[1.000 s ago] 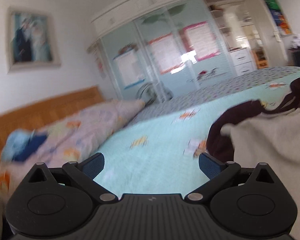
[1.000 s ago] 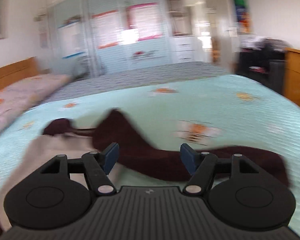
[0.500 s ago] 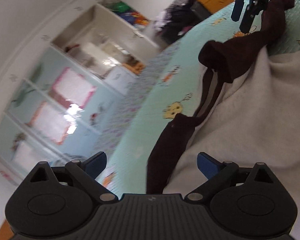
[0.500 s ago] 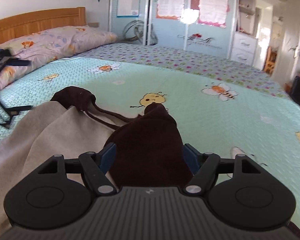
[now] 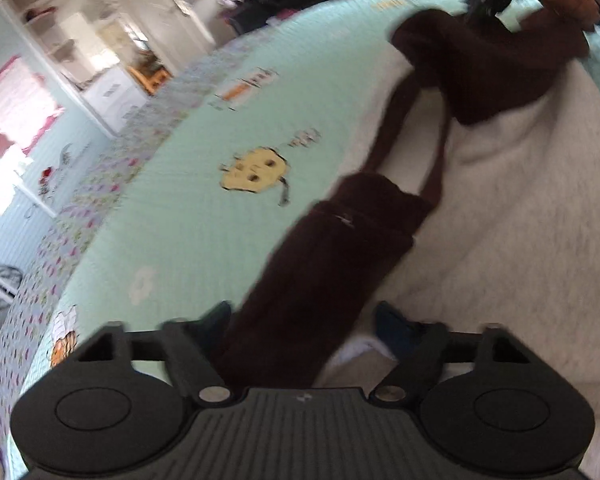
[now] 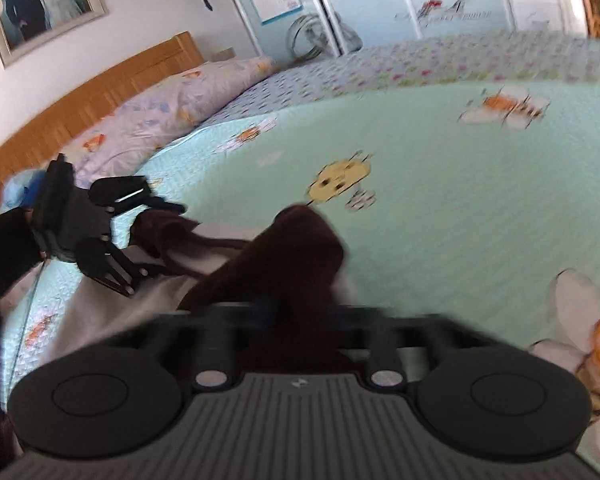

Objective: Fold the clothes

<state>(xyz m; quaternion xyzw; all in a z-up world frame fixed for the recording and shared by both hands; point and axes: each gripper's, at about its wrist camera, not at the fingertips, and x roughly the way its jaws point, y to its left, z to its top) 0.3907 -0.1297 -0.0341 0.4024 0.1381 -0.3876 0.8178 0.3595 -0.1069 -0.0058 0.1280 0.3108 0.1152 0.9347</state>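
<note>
A two-tone garment (image 5: 520, 208) is spread on the mint bedspread (image 5: 188, 216); all places below are given from the yellow cartoon print (image 5: 256, 170) on that bedspread.

- Garment: pale grey body, dark brown trim. Two brown shoulder pieces are joined by a thin brown neck band (image 5: 388, 128). The whole lies on the near side of the print, toward the person, not yet flat.
- Left gripper (image 5: 300, 320): positioned at the brown shoulder piece (image 5: 324, 264) just on the near side of the print. The brown cloth is seen running between the fingers, which stand fairly wide apart in the left wrist view. Whether the pads press the cloth cannot be told; the frame is blurred.
- Right gripper (image 6: 296, 308): positioned at the other brown shoulder piece (image 6: 296, 256), also just on the near side of the print. The fingers appear drawn narrow with brown cloth bunched between them; this is judged a grip, though blur limits certainty.
- The left gripper is also seen from the right wrist view (image 6: 156, 240), well to the headboard side of the print.

Deciding relation: the shoulder line runs from one gripper to the other, across the near side of the print, and the garment's long axis runs away from that line toward the person. Each shoulder is nearest its own gripper. Any spreading or folding move is judged to depend on both ends being carried together.
</note>
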